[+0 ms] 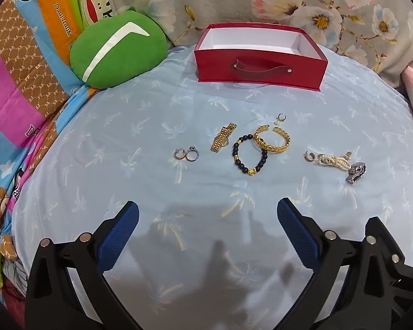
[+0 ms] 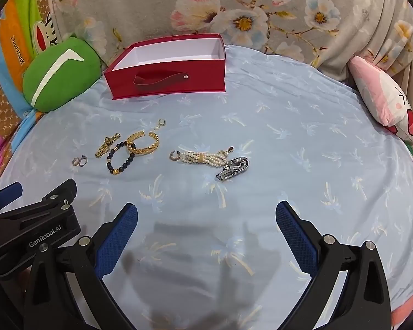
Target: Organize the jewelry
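— On the blue sheet (image 1: 96, 143), where does the jewelry lie?
— Gold cuff (image 1: 272, 140), bead bracelet (image 1: 249, 155), pearl strand (image 2: 201, 158) sit before the red box (image 1: 258, 66).
— And the grippers?
— Left gripper (image 1: 208, 214) and right gripper (image 2: 206, 214) hover spread wide, holding nothing.

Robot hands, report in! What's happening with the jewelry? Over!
Left tool open, right tool open, both holding nothing. Jewelry all on blue sheet; red box holds none. Nothing blocking.

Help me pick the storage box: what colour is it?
Red outside, white inside; the box shows best in the left wrist view.
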Available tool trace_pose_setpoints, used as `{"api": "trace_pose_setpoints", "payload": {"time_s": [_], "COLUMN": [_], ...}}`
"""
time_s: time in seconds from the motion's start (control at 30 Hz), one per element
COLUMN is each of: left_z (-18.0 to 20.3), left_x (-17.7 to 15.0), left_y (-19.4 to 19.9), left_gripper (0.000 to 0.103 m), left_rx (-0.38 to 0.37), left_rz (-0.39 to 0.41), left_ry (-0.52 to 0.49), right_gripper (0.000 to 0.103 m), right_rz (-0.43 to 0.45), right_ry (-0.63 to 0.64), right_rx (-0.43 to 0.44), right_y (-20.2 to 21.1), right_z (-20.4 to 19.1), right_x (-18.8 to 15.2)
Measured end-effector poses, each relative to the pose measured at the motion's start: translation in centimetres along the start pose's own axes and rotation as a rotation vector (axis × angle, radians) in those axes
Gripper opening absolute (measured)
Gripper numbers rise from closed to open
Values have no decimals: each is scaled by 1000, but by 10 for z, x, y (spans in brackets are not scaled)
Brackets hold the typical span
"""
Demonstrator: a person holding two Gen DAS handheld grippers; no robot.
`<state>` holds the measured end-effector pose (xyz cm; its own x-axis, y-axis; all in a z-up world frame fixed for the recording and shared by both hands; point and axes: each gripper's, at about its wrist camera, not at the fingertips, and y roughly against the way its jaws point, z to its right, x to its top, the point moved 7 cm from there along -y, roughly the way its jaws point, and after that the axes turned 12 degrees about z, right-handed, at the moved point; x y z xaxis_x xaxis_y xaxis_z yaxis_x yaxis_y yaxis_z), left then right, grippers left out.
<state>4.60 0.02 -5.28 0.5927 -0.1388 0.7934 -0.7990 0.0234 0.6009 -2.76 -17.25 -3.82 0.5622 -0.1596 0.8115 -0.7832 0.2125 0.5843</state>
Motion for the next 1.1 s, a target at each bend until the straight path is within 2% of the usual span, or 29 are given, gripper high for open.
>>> {"api": "trace_pose_setpoints", "payload": {"time_s": [1.1], "left_z": [-7], "left_x": [-2], "left_y": [-4], "left_gripper": [98], "left_rx": [9], "left_rz": [7], "left_ry": [-8], "right_gripper": [98], "right_rz": [-12], "right_ry": [-1], "right_rx": [-1], "right_y": [-4], "right_z": [-4], "right_x": [0]}}
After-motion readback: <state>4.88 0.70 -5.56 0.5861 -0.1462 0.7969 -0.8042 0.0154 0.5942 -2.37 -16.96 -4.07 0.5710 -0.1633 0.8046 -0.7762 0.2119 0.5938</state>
